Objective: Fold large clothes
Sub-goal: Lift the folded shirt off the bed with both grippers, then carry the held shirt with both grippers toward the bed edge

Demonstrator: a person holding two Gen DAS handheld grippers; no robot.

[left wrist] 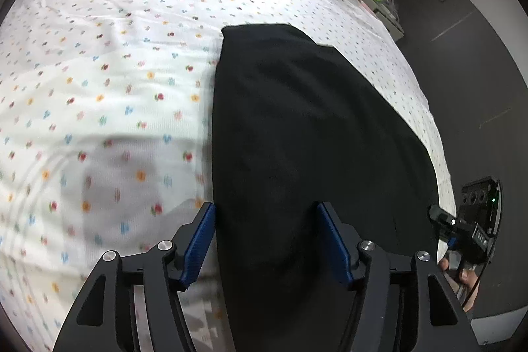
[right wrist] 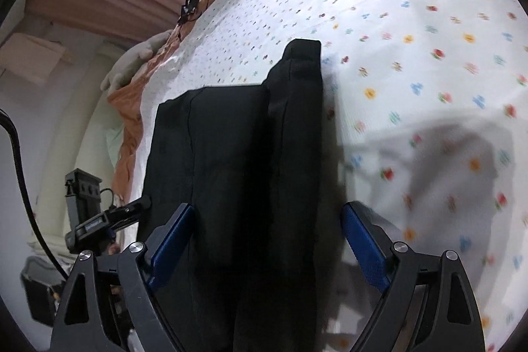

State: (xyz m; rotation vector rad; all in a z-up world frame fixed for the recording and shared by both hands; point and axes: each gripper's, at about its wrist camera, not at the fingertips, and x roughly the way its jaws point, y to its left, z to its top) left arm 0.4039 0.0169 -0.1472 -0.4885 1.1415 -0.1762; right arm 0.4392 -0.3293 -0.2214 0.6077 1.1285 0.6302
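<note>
Black garment (left wrist: pixel 297 137): folded into a long strip, flat on the flower-dotted bedsheet (left wrist: pixel 115 71), near the bed's edge.
Left gripper (left wrist: pixel 265 240): jaws spread, blue pads clear of the cloth, nothing held; garment's near end below.
Right gripper (right wrist: pixel 267 240): jaws wide apart, empty, straddling the strip.
Orange blanket (right wrist: pixel 128 108): bunched at the far end.

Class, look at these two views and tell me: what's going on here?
A person is folding a black garment on a bed with a dotted sheet, using a hand-held gripper in each hand. The garment lies as a long, partly folded strip. Both the left hand-held gripper and the right hand-held gripper are open above it, pads gripping nothing.
</note>
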